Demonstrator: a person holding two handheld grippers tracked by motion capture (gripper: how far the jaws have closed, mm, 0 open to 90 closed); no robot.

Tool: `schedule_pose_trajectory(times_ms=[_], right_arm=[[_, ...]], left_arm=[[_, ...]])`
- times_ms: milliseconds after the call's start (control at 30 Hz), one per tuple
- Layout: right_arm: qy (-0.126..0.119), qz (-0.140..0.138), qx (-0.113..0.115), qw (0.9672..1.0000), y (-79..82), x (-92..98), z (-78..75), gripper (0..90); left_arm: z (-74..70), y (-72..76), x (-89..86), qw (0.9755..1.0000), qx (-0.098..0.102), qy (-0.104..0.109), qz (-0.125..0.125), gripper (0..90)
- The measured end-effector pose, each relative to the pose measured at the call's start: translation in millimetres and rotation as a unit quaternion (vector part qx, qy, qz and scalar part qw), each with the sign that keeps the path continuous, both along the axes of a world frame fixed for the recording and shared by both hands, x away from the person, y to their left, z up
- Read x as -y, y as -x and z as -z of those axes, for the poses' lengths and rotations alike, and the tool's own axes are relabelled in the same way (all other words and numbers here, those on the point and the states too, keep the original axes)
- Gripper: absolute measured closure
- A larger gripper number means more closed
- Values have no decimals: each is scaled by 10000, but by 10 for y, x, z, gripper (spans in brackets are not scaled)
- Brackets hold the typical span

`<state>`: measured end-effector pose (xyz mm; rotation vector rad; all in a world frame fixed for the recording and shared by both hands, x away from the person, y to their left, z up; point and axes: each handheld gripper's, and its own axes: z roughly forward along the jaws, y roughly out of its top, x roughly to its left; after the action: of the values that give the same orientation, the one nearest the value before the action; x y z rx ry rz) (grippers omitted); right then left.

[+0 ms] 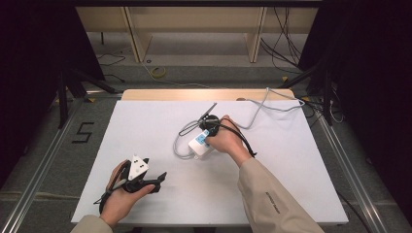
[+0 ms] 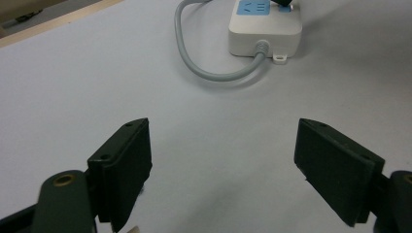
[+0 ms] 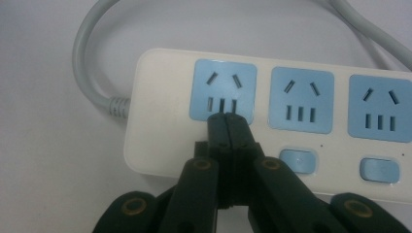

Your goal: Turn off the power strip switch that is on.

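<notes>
Pressing together over the power strip (image 3: 272, 121), right gripper (image 3: 227, 119) fingers; left gripper (image 2: 223, 160) fingers spread, well apart.

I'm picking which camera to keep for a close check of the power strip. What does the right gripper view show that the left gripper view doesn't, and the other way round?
Right gripper view alone: three blue sockets in a row, two blue switches below them, and the right gripper with jaws shut, tips resting at the lower edge of the first socket.

Left gripper view alone: the left gripper with jaws wide open over bare table, and the strip's mounting tab.

Both: the white power strip and its grey cord curving from one end.
</notes>
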<state>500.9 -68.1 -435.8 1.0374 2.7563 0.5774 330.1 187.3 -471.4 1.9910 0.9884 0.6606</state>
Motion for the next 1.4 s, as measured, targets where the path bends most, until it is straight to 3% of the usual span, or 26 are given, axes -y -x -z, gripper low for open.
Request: schedule_pose_trajectory(times_ms=[433,1400], right_arm=[[-27,31,-78,10000,-7,2,7,900],[-148,51,28,9999,18,31,22,900]], left_arm=[[0,-1,2,10000,-2,-9,4,212],[2,-3,-1,10000,-4,-2,0,213]])
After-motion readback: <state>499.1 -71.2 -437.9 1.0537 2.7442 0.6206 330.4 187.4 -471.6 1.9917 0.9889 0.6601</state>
